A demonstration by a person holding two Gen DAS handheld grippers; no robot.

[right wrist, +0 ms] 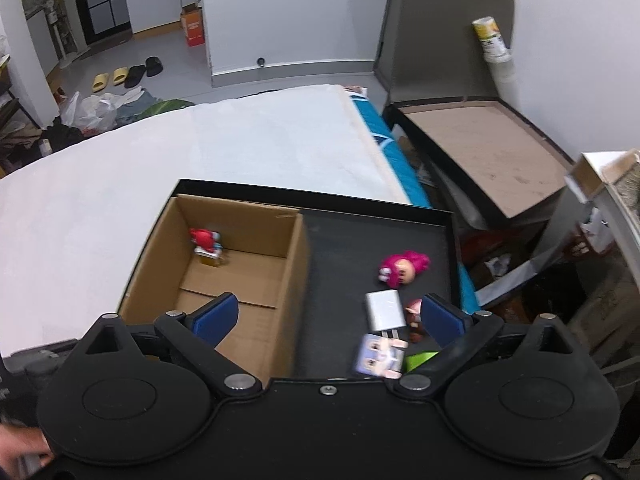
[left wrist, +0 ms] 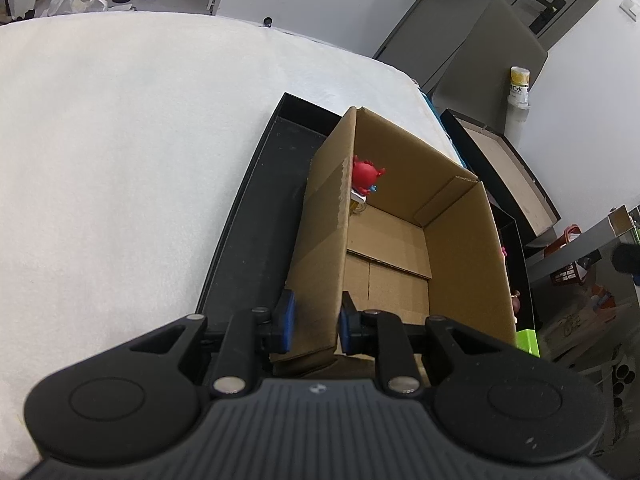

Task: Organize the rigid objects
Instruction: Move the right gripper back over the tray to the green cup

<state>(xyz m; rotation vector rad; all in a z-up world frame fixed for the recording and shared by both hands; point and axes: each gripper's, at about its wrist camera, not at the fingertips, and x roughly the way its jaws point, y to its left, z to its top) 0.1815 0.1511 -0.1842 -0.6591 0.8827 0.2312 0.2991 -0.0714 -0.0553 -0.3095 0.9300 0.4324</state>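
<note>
An open cardboard box [left wrist: 400,248] [right wrist: 240,248] stands in a shallow black tray [left wrist: 256,216] [right wrist: 352,248] on a white surface. My left gripper [left wrist: 316,320] is shut on the box's near left wall. A red toy figure [left wrist: 366,174] [right wrist: 204,240] lies in the box's far corner. On the tray to the right of the box lie a pink figure [right wrist: 402,266], a white charger block [right wrist: 384,310], a small brown figure [right wrist: 416,320], a pale blue-white figure [right wrist: 380,356] and a green piece [right wrist: 420,360]. My right gripper [right wrist: 328,316] hangs open above the tray, nothing between its fingers.
The white surface [left wrist: 120,140] spreads left and behind the tray. To the right stand a large open flat box [right wrist: 480,148], a grey panel and a paper cup stack [right wrist: 492,40]. Slippers [right wrist: 128,74], bags and clutter lie on the floor beyond.
</note>
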